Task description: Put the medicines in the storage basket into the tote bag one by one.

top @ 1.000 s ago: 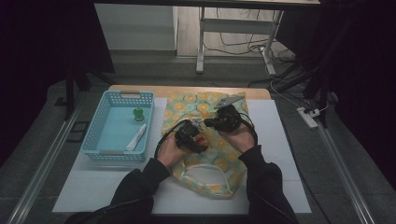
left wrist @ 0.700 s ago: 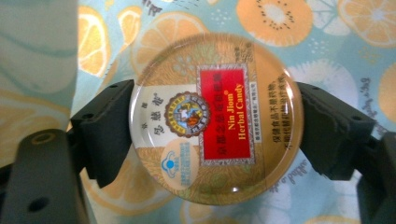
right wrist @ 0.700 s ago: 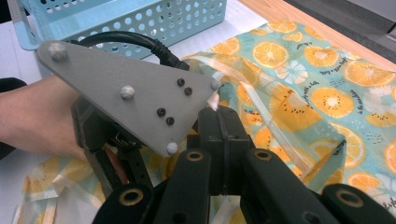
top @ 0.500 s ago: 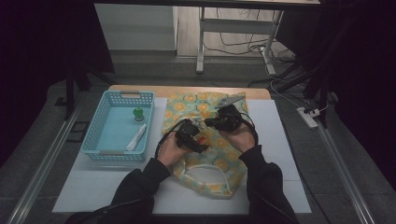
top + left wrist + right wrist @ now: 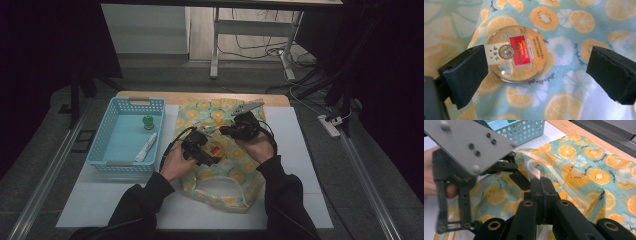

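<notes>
A tote bag point(image 5: 200, 112) printed with orange slices lies flat on the white mat. A round tin point(image 5: 517, 53) with a red label rests on its fabric point(image 5: 574, 30); in the high view the tin point(image 5: 215, 150) sits mid-bag. My left gripper point(image 5: 537, 72) hangs just over it, open, jaws wide, and the left jaw overlaps the tin's edge. In the high view that gripper point(image 5: 211, 153) comes from the left. My right gripper point(image 5: 541, 182) is shut on the bag's clear plastic handle point(image 5: 564, 187), lifting it slightly, at the bag's upper middle point(image 5: 227, 131).
A light blue basket point(image 5: 100, 145) stands left of the bag, holding a small green item point(image 5: 147, 121) and a white tube point(image 5: 146, 147). The white mat point(image 5: 300, 165) extends right of the bag. In the right gripper view the left gripper's grey plate point(image 5: 474, 145) is close by.
</notes>
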### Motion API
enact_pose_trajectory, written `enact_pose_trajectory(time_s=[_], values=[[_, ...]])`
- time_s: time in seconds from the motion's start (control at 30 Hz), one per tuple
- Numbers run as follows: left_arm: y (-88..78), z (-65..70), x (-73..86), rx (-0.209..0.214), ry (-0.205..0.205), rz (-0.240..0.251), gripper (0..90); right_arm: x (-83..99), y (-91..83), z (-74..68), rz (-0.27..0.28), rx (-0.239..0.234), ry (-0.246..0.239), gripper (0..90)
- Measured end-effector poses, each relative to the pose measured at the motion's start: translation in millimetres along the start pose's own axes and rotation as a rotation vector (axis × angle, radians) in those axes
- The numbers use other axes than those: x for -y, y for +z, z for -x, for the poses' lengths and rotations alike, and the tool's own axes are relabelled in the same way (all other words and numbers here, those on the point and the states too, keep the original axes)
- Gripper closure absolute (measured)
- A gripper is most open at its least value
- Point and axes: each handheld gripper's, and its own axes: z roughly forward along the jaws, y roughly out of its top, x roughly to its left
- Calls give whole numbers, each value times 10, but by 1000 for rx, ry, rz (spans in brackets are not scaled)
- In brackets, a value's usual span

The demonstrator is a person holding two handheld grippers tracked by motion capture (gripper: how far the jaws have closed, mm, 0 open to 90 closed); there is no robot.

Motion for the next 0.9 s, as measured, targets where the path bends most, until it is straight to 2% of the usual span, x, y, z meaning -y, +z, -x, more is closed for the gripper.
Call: enact_pose_trajectory(time_s=[0.23,0.33,0.67,0.77,0.9], values=[[-165,22,72,19,-13,45,0,-2,-2,-9,-1,0,0,900],[-239,42,80,17,-7,58,0,-7,-3,-16,2,-1,-2,900],[-446,80,90,43,14,74,0,-14,-30,-23,11,-6,-3,900],[-520,64,104,40,8,76,0,-15,-35,-20,12,-6,-2,900],[-591,12,146,60,-6,68,0,-13,-35,-22,12,-6,-3,900]])
